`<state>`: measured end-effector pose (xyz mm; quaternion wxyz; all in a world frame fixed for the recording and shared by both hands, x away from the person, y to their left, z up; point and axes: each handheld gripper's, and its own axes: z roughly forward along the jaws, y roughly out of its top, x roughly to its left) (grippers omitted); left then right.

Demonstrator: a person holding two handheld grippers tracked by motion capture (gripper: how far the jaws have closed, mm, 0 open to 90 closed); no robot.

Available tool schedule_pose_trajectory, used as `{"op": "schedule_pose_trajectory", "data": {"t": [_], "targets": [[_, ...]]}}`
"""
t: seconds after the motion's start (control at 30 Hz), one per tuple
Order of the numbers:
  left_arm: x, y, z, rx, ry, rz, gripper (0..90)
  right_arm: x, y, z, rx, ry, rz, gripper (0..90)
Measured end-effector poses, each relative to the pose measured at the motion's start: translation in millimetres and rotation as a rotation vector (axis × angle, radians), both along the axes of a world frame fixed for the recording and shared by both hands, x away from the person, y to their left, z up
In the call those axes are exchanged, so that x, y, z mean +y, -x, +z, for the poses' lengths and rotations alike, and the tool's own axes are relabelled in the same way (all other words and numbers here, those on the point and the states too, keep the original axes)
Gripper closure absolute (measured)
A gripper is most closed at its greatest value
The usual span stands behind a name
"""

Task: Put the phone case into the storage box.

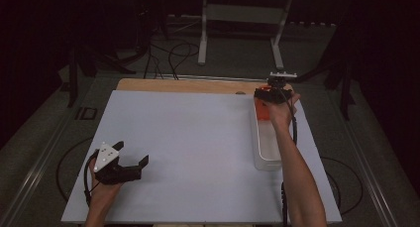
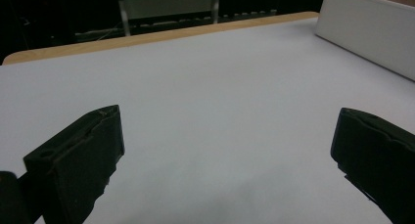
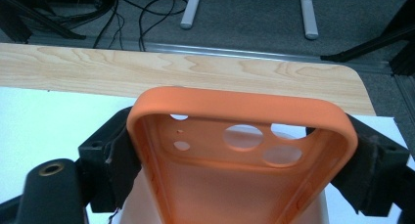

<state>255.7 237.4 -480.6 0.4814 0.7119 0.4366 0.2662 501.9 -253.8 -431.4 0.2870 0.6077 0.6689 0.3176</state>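
An orange phone case (image 3: pixel 240 150) with round camera holes sits between the jaws of my right gripper (image 3: pixel 240 155), which is shut on its two long sides. In the high view the right gripper (image 1: pixel 272 95) holds the orange case (image 1: pixel 262 110) over the far end of a long white bin (image 1: pixel 265 160) at the table's right. My left gripper (image 1: pixel 132 155) rests low near the front left of the white table sheet, open. The left gripper's jaws (image 2: pixel 230 155) stand wide apart with bare sheet between them.
A white sheet (image 1: pixel 198 142) covers most of the table, leaving a wooden strip (image 1: pixel 188 85) at the far edge. The white bin's wall (image 2: pixel 367 35) shows at the upper right of the left gripper view. Cables and metal stand legs (image 1: pixel 203 33) lie on the floor beyond.
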Motion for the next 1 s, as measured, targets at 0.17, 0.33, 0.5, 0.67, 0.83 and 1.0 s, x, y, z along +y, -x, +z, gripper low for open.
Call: {"op": "schedule_pose_trajectory", "data": {"t": [0.17, 0.33, 0.5, 0.67, 0.83, 1.0], "targets": [[-1.1, -0.3, -0.6, 0.004, -0.005, -0.001, 0.1, -0.3, -0.6, -0.4, -0.002, 0.0, 0.002, 15.5], [-1.7, -0.5, -0.9, 0.006, -0.009, -0.002, 0.1, -0.6, -1.2, -0.8, -0.003, -0.004, 0.003, 15.4], [-1.8, -0.6, -1.5, 0.008, -0.005, 0.0, 0.1, -0.7, -1.5, -1.2, -0.007, -0.004, 0.005, 15.3], [-1.7, -0.6, -1.5, 0.008, -0.005, 0.001, 0.1, -1.1, -1.5, -1.5, -0.01, -0.011, 0.001, 13.3], [-1.4, -0.5, -1.1, 0.009, -0.004, 0.001, 0.1, -1.8, -1.4, -3.2, -0.019, -0.034, -0.009, 8.0], [-2.1, -0.5, -1.3, 0.01, -0.008, -0.002, 0.1, 0.6, 0.0, -2.1, -0.027, -0.026, -0.003, 7.8]]}}
